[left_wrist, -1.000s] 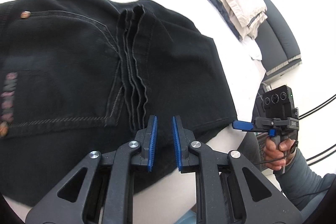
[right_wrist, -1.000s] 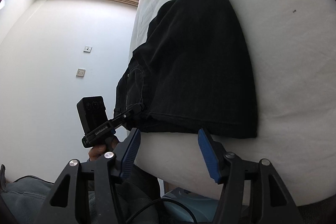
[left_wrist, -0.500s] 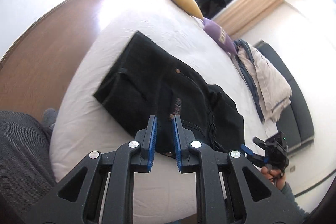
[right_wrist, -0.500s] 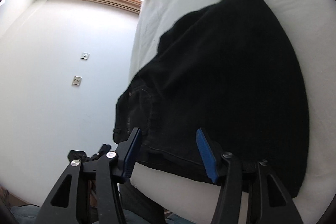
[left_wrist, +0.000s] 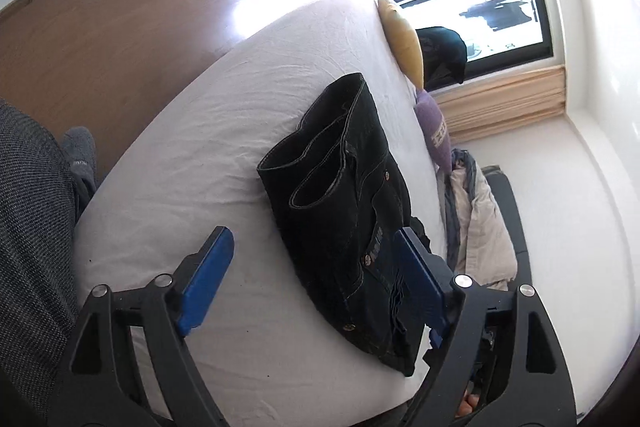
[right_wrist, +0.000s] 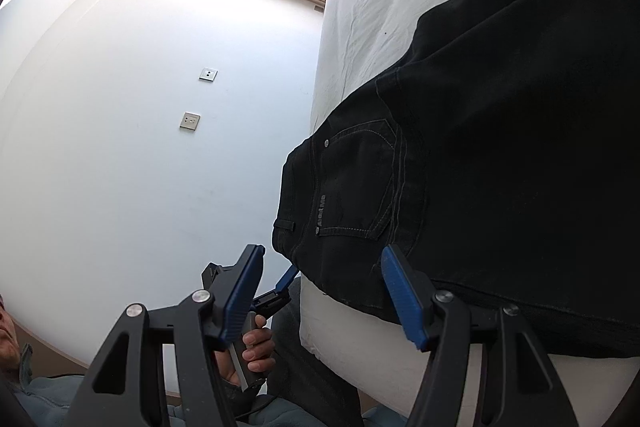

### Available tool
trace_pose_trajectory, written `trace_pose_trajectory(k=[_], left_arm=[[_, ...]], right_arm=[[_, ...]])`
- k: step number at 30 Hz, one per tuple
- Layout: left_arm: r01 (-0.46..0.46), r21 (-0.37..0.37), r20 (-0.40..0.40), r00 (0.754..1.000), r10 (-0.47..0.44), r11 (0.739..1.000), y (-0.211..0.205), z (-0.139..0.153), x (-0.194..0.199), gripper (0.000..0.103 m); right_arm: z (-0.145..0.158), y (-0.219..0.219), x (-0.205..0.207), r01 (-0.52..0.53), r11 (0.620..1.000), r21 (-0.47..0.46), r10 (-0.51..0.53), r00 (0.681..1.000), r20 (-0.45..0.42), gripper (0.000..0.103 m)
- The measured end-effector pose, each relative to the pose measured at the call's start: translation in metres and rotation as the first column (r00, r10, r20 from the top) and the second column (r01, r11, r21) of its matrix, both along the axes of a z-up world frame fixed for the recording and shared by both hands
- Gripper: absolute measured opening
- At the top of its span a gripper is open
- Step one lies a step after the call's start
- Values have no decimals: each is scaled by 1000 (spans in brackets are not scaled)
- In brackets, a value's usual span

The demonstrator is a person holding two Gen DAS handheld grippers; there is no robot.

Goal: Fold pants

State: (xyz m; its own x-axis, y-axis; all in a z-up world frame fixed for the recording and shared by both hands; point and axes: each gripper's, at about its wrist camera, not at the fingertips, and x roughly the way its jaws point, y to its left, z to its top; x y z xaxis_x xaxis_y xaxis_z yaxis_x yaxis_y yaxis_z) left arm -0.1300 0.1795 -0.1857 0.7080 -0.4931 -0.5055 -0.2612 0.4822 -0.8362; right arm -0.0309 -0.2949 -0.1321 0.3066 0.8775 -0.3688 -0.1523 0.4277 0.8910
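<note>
Black folded pants [left_wrist: 348,195] lie on the white bed [left_wrist: 200,147], leg hems toward the far side and waist near the front edge. My left gripper [left_wrist: 314,275] hovers in front of the waist end. Its jaws are opening wide and the pads press on nothing. In the right wrist view the pants [right_wrist: 500,167] show a back pocket, and their waist corner overhangs the bed's edge [right_wrist: 340,327]. My right gripper [right_wrist: 322,291] is just short of that corner, jaws opening slightly and holding nothing. A hand [right_wrist: 256,347] holds the left gripper [right_wrist: 276,291] beside the bed.
A yellow pillow [left_wrist: 404,39] and a purple cushion [left_wrist: 432,131] lie at the bed's far end by the window. Light clothes [left_wrist: 476,219] are piled on a dark sofa [left_wrist: 508,211]. A person's grey leg [left_wrist: 28,227] stands left, over wooden floor [left_wrist: 120,27].
My left gripper pulled back from the pants, rolled, and went from shut to wide open. The right gripper moved in closer to the waist corner at the bed's edge.
</note>
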Motion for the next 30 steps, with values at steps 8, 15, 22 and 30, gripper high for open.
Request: trace_pose_trajectory(k=[8,15,22,30], left_arm=[[39,-72,40,999,-37,997,-4,-9,30,80],[-16,-143,21,1000,19,990,0,-28,44,60],[-39,-238,-12,999,37,970,9,-44,48,21],[-10,-157,35,999,16,987,6,-19,55,15]], right_arm=[[-2,-6,0,21,1000,12,-21,1000,-6,66],[-8,-15,1,34,998,46,-33,999,-12,66],[-16,-8,19,28,999,38,-26,999,-44,66],[-34,4,60,21,999,-47,-27,993,-118,67]])
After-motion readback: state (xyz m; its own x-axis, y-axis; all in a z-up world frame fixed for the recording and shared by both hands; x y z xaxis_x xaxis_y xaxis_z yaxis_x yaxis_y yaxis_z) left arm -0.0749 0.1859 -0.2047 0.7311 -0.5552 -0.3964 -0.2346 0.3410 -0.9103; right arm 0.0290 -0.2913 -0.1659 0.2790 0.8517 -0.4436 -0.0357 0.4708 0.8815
